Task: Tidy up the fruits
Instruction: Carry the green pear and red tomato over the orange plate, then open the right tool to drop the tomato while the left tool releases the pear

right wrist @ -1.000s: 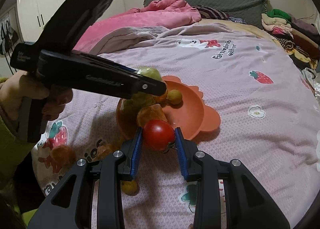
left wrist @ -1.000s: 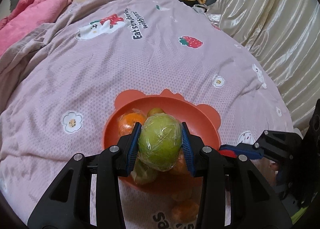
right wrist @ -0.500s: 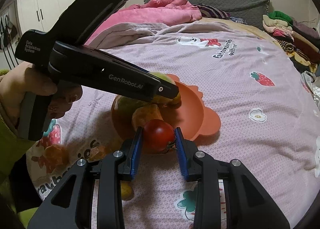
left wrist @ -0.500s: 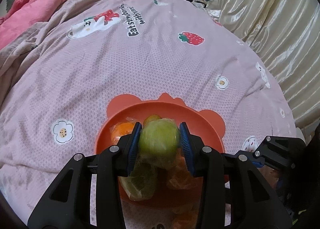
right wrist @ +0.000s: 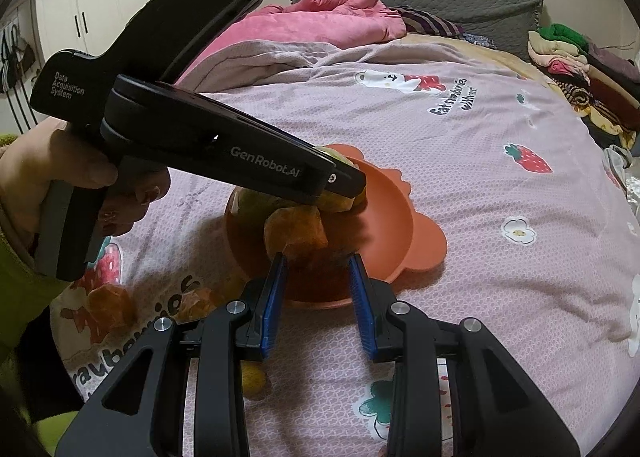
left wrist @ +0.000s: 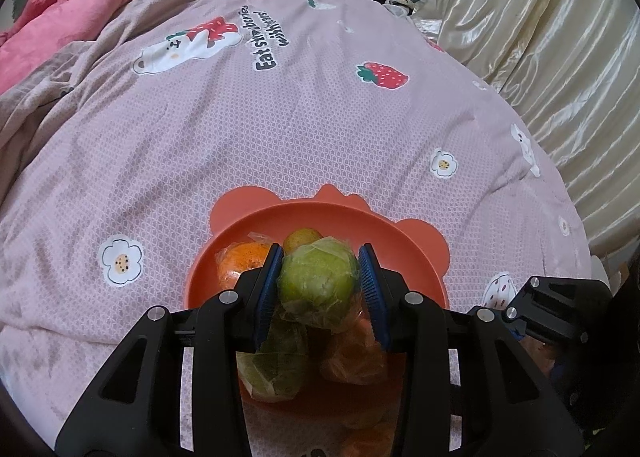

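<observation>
Left claw (left wrist: pixel 320 289) pinching wrapped green fruit (left wrist: pixel 318 283) over orange bowl (left wrist: pixel 400 241); right claw (right wrist: pixel 318 297) spread, empty.

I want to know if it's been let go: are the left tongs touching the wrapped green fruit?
Touching. In the left wrist view the left tongs press both blue pads against the sides of the green fruit, above the orange bowl.

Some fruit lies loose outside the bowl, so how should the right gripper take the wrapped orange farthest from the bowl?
Grip the wrapped orange across its round middle, not by the crinkled film. Bring the open right gripper down from above. The orange rests on the soft bedspread, apart from the bowl, so a finger should fit down each side.
</observation>
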Demonstrator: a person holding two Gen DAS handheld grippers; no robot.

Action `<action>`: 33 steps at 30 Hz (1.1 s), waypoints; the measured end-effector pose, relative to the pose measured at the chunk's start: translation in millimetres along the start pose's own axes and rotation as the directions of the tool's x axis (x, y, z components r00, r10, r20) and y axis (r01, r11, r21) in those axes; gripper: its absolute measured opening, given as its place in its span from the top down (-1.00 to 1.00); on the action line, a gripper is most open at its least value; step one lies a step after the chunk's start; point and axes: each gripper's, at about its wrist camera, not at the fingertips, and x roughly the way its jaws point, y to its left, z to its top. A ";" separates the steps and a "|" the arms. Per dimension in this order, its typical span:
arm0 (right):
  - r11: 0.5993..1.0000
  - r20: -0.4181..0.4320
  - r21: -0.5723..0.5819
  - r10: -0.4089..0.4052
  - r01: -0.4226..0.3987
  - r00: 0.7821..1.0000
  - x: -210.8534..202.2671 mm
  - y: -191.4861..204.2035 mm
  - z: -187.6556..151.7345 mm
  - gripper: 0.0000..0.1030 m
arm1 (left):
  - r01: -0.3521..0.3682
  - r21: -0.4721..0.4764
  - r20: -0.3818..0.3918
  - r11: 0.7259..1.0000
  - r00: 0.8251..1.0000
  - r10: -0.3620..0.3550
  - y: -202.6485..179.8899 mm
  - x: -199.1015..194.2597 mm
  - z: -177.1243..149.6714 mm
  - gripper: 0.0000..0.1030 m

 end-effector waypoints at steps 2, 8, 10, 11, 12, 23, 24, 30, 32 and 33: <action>1.000 0.000 0.001 0.000 0.000 1.000 -0.4 0.1 -0.2 0.40 | 0.001 -0.001 0.000 1.000 1.000 -0.001 0.0 0.0 0.1 0.40; 1.000 0.002 0.015 0.000 0.000 1.000 -4.9 -0.8 -1.7 0.39 | -0.001 0.002 0.001 1.000 1.000 0.001 0.2 -0.8 0.0 0.40; 1.000 0.005 0.019 0.000 0.000 1.000 -7.3 -1.0 -2.4 0.39 | -0.001 0.004 0.002 1.000 1.000 0.001 0.1 -0.9 -0.5 0.40; 1.000 0.007 0.022 0.000 0.000 1.000 -8.1 -1.4 -2.7 0.39 | -0.001 0.003 0.003 1.000 1.000 0.001 0.2 -0.8 -0.8 0.40; 1.000 0.007 0.026 0.000 0.000 1.000 -9.2 -1.8 -3.3 0.39 | -0.001 0.002 0.003 1.000 1.000 0.001 0.3 -0.5 -0.8 0.40; 0.999 0.012 0.041 -0.013 0.012 1.000 -16.8 -4.0 -6.7 0.39 | -0.002 0.004 0.003 1.000 1.000 0.002 -1.2 0.1 -1.7 0.40; 0.999 0.012 0.041 -0.013 0.013 1.000 -17.2 -3.9 -6.9 0.38 | -0.002 0.003 0.003 1.000 1.000 0.002 -1.3 0.0 -1.8 0.40; 0.999 0.014 0.048 -0.019 0.018 1.000 -18.9 -4.8 -7.4 0.25 | -0.007 0.002 0.007 1.000 1.000 0.007 -1.6 -0.7 -2.4 0.39; 0.999 0.014 0.049 -0.020 0.019 1.000 -19.9 -4.6 -8.0 0.23 | -0.007 0.005 0.010 1.000 1.000 0.007 -1.9 -2.1 -2.7 0.39; 0.999 0.014 0.050 -0.021 0.020 1.000 -20.2 -4.4 -8.2 0.20 | -0.008 0.004 0.012 1.000 1.000 0.008 -1.9 -3.2 -2.8 0.39</action>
